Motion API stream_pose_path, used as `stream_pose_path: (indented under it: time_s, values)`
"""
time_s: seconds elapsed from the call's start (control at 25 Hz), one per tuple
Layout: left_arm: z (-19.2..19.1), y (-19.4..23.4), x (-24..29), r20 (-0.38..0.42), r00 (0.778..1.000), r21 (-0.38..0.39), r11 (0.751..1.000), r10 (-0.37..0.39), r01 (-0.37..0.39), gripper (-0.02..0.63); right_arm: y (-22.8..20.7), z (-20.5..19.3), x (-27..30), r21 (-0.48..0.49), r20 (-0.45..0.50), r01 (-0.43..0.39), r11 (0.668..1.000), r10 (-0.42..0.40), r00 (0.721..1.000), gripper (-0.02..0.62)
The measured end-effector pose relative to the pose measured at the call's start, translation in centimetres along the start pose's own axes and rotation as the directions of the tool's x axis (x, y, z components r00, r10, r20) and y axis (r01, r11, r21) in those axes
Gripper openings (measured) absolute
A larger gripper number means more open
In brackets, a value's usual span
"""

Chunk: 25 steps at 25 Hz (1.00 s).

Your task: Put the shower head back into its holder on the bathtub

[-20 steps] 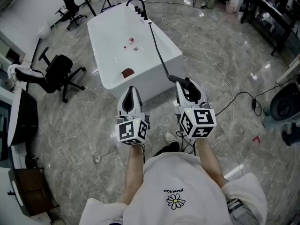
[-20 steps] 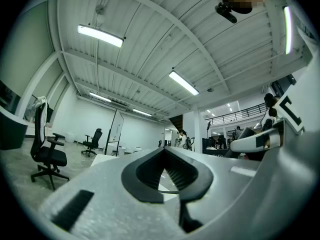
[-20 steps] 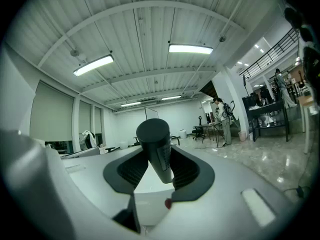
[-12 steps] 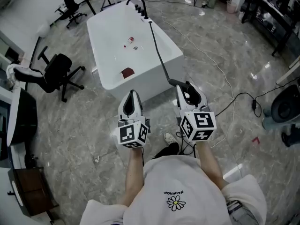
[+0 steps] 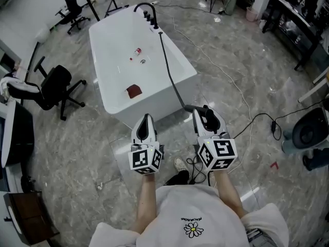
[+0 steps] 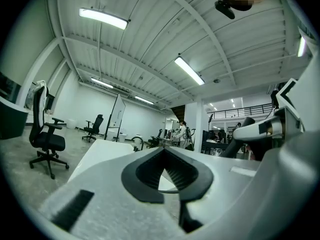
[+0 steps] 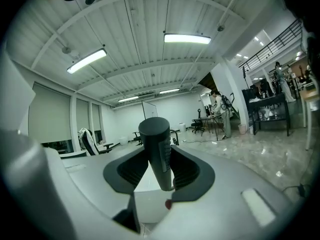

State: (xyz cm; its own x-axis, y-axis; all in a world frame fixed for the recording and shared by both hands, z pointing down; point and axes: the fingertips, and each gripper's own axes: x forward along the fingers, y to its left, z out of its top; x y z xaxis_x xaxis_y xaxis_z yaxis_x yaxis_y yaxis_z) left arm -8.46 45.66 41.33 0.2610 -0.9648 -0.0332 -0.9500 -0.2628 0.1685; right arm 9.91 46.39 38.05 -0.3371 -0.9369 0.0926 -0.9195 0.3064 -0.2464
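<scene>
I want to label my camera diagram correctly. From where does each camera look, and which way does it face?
Head view: on the person's head, facing steeply down at the bathtub and floor; shows the shirt, forearms, left gripper and right gripper.
Left gripper view: on the left gripper, facing level toward the bathtub; shows its shut, empty jaws.
Right gripper view: on the right gripper, facing level; shows its jaws clamping the shower head.
Shared: head and right gripper views both show the shower head.

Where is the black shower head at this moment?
In the head view, right of centre, the black shower head sits clamped in the right gripper, just off the white bathtub's near right corner.
</scene>
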Motion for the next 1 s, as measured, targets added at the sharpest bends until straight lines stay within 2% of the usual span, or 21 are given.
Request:
stream_pose_path:
  time_s: [0.16, 0.32, 0.48, 0.76, 1.0]
  values:
    - [-1.1, 0.4, 2.8, -0.009, 1.0, -0.031, 1.0, 0.0, 0.0, -0.002, -0.7, 2.4, 2.6, -0.016, 0.02, -0.021, 1.0, 0.021, 1.0, 0.14]
    - [-2.0, 1.4, 4.9, 0.0, 1.0, -0.066, 0.998, 0.009, -0.009, -0.002, 0.2, 4.6, 5.8, -0.028, 0.049, -0.077, 0.997, 0.078, 0.996, 0.14]
    - [-1.0, 3.1, 6.5, 0.011, 0.999, -0.081, 0.996, 0.032, -0.031, -0.002, 1.2, 6.0, 8.7, -0.04, 0.049, -0.105, 0.994, 0.107, 0.993, 0.14]
    - [1.5, 6.0, 6.0, 0.047, 0.997, -0.05, 0.997, 0.062, -0.06, -0.002, 2.4, 6.0, 9.5, -0.045, 0.045, -0.101, 0.994, 0.103, 0.994, 0.14]
    - [1.4, 6.9, 4.3, 0.066, 0.994, -0.08, 0.994, 0.082, -0.076, -0.002, 3.7, 5.9, 10.1, -0.069, 0.026, -0.12, 0.99, 0.122, 0.992, 0.14]
